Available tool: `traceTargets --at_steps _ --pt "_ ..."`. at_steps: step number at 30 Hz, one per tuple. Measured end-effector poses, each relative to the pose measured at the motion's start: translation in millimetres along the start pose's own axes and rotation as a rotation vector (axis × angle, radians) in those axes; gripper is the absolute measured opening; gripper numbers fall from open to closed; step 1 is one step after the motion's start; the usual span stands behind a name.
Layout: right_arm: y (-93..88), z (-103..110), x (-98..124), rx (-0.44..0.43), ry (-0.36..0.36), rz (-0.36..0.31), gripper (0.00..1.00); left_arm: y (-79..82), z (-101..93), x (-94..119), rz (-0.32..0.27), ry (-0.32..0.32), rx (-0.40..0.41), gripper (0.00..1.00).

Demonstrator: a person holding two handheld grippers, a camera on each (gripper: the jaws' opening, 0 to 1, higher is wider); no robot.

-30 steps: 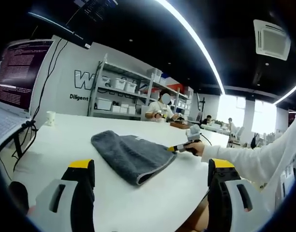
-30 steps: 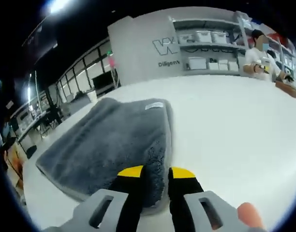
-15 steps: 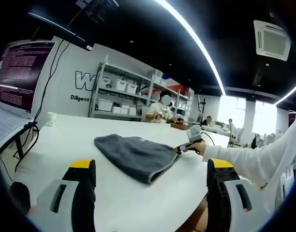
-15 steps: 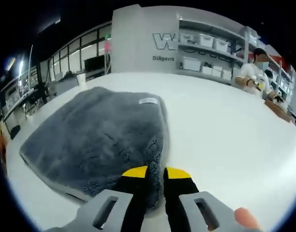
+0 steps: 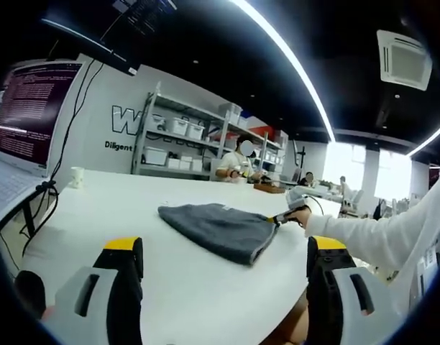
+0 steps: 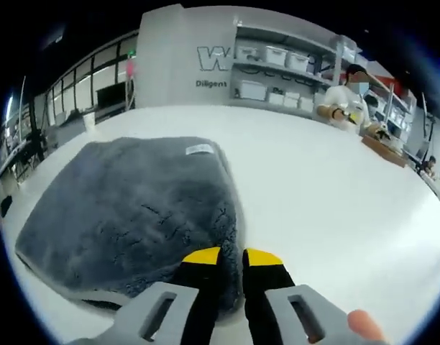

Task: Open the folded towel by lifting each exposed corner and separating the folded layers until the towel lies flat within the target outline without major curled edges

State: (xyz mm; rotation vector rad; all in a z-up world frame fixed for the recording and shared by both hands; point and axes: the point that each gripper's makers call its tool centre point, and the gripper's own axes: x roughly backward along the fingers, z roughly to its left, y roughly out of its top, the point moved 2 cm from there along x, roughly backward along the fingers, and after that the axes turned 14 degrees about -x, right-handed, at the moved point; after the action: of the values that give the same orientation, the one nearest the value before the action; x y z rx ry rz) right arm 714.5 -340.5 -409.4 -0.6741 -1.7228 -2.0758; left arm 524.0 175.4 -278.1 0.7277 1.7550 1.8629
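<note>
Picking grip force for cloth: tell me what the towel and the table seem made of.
Towel: grey, seemingly plush microfibre; the matte, fuzzy nap shows stroke marks, and a white label is sewn near one edge. Table: smooth white top, possibly laminate or painted board; faint sheen, no grain visible.

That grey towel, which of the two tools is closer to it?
The right. The right tool is shut on the corner of the grey towel; it shows too in the left gripper view. The left tool is open, held back from the towel over the white table.
</note>
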Motion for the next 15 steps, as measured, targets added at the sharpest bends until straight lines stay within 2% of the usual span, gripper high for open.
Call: traceTargets --at_steps 5,7,10,15 --pt "-2.2 -22.9 8.8 -0.025 -0.045 -0.008 0.05 0.3 -1.3 0.3 0.000 -0.004 -0.002 0.93" --pt "-3.1 -41.2 15.0 -0.047 -0.080 -0.012 0.05 0.4 -0.8 0.9 0.001 -0.003 -0.003 0.93" --pt "-5.5 -57.1 21.7 -0.074 -0.106 -0.020 0.05 0.2 -0.4 1.2 0.002 -0.004 0.000 0.93" --pt "-8.9 -75.5 30.7 -0.136 -0.122 -0.033 0.04 0.4 -0.4 0.5 0.003 -0.007 0.000 0.93"
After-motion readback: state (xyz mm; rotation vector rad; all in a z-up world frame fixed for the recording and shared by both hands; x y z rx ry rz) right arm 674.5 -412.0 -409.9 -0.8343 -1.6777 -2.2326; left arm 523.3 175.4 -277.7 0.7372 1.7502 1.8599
